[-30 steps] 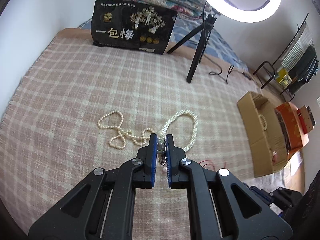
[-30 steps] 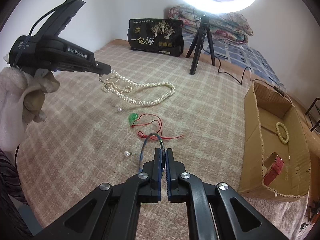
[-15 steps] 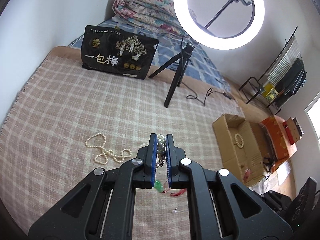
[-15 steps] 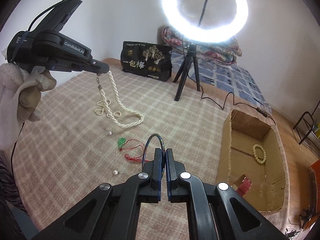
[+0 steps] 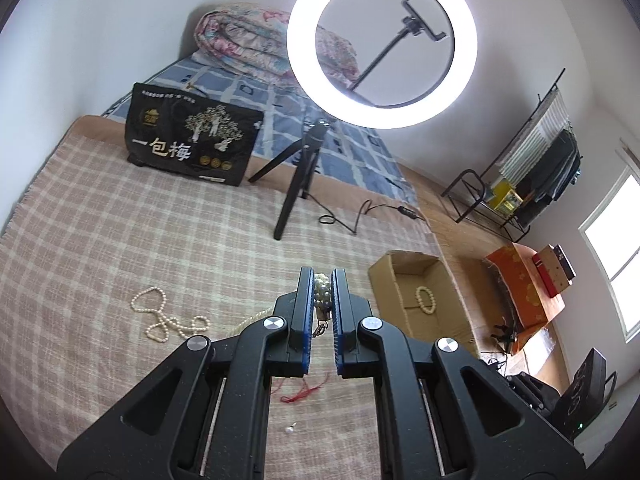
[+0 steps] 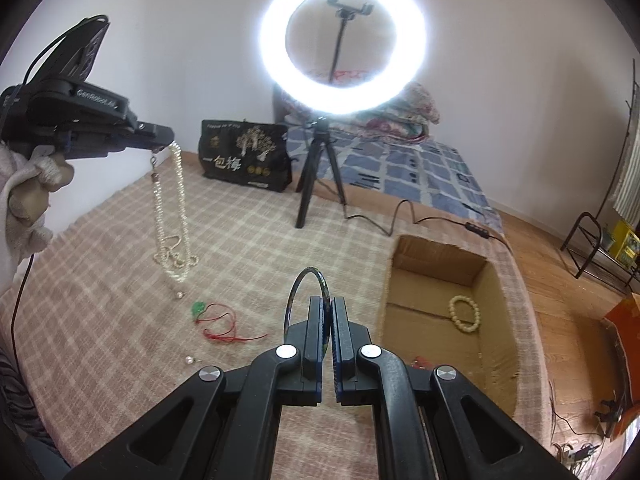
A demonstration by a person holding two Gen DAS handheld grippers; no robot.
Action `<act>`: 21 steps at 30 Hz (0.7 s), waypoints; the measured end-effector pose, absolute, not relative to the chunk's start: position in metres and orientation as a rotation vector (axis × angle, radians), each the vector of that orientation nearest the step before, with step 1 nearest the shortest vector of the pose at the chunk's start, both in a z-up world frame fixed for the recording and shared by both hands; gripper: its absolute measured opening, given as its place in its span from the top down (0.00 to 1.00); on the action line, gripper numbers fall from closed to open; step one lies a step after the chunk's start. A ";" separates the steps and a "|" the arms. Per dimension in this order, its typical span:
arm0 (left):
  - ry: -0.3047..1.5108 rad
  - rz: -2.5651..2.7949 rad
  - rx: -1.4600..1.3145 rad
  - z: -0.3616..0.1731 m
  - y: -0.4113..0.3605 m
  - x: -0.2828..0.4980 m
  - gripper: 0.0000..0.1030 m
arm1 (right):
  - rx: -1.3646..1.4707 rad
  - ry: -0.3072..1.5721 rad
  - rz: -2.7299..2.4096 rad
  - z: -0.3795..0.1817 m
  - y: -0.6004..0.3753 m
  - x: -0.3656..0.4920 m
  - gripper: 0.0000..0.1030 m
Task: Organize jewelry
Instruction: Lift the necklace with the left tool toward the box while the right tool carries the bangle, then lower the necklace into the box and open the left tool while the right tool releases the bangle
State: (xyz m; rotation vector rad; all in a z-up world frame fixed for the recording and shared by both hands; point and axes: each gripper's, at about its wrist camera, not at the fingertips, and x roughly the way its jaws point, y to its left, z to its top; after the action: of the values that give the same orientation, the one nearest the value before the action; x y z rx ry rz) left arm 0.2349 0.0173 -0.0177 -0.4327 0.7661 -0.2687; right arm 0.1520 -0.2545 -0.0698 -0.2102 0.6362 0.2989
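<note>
My left gripper [image 5: 322, 276] is shut on a twisted pearl necklace [image 5: 322, 294]. In the right wrist view it [image 6: 166, 140] is held up at the left, and the necklace [image 6: 176, 208] hangs down from it to the checked blanket. My right gripper [image 6: 328, 302] is shut on a thin dark bangle [image 6: 306, 278] that stands up above the fingertips. A cardboard box [image 6: 440, 256] to the right holds a cream bead bracelet [image 6: 464, 314]. A thin pearl string [image 5: 160, 316], a green pendant on red cord [image 6: 198, 308] and a pearl earring [image 6: 188, 359] lie on the blanket.
A lit ring light on a black tripod [image 5: 296, 184] stands behind the jewelry, its cable [image 5: 360, 216] trailing right. A black printed bag [image 5: 192, 140] leans at the back. The bed edge drops to a wooden floor past the box. A gloved hand [image 6: 28, 196] holds the left gripper.
Both grippers have risen. The twisted pearl necklace went from lying on the blanket to hanging from the left gripper. The bangle came up with the right gripper.
</note>
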 end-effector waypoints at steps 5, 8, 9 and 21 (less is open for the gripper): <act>0.751 -0.316 -0.432 -0.004 -0.005 0.238 0.94 | -0.184 0.616 0.240 -0.059 -0.281 0.153 0.99; 0.738 -0.348 -0.414 0.006 -0.022 0.243 0.94 | -0.170 0.612 0.206 -0.055 -0.297 0.153 0.99; 0.735 -0.358 -0.413 0.008 -0.027 0.245 0.94 | -0.167 0.612 0.196 -0.055 -0.302 0.153 0.99; 0.719 -0.469 -0.371 0.028 -0.108 0.277 0.94 | -0.110 0.640 0.085 -0.061 -0.360 0.159 0.99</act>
State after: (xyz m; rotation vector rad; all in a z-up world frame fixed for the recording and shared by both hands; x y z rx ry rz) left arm 0.2774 -0.1076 0.0282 -0.3706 0.7188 -0.4690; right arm 0.1586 -0.3595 -0.0607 -0.1103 0.6397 0.0850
